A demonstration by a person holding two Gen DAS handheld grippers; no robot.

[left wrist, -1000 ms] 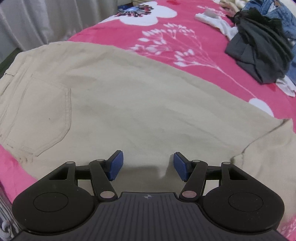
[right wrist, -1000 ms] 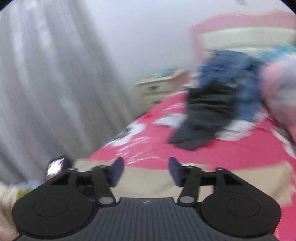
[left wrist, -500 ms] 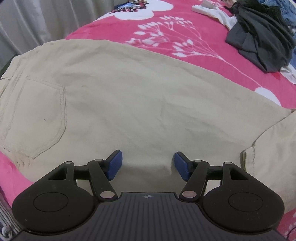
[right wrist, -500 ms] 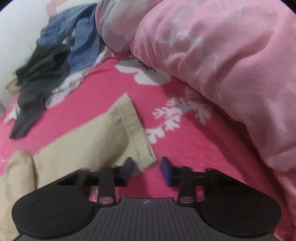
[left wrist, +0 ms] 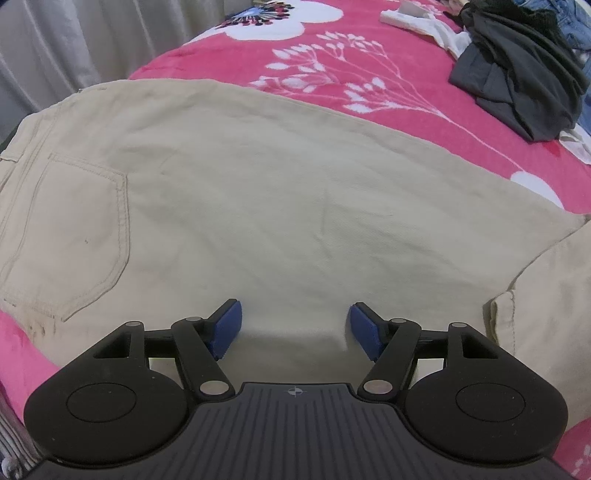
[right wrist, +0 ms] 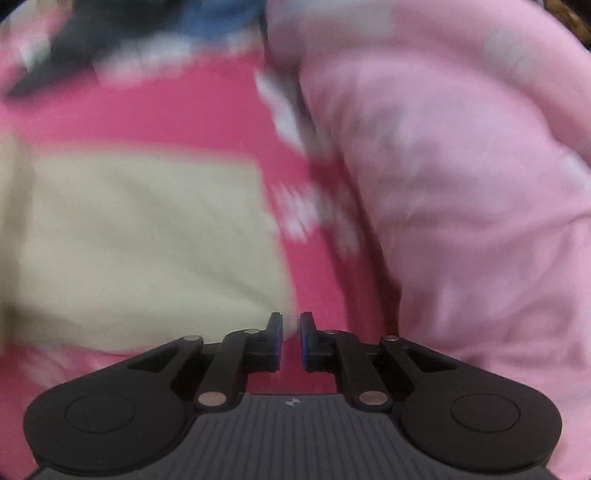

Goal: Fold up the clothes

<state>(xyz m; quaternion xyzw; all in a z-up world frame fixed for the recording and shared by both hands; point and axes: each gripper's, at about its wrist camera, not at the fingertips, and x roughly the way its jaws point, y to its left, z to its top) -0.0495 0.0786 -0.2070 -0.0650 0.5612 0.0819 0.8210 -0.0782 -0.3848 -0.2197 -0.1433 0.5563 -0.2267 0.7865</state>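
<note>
Beige trousers (left wrist: 258, 192) lie spread on the pink flowered bed, back pocket (left wrist: 74, 236) at the left. My left gripper (left wrist: 295, 326) is open, low over the trousers' near edge, with nothing between its blue pads. In the blurred right wrist view the trouser leg end (right wrist: 147, 236) lies at the left. My right gripper (right wrist: 291, 338) has its jaws nearly closed at the corner of the leg hem; a pale bit shows in the narrow gap, but blur hides whether it is gripped.
A dark grey garment (left wrist: 517, 74), a white cloth (left wrist: 424, 22) and blue jeans (left wrist: 569, 18) lie piled at the far right of the bed. A grey curtain (left wrist: 55, 48) hangs at the left. A bulky pale pink duvet (right wrist: 461, 184) fills the right of the right wrist view.
My right gripper swung down to the trouser leg hem and its jaws closed from wide to nearly shut. My left gripper stayed open and shifted slightly over the trousers.
</note>
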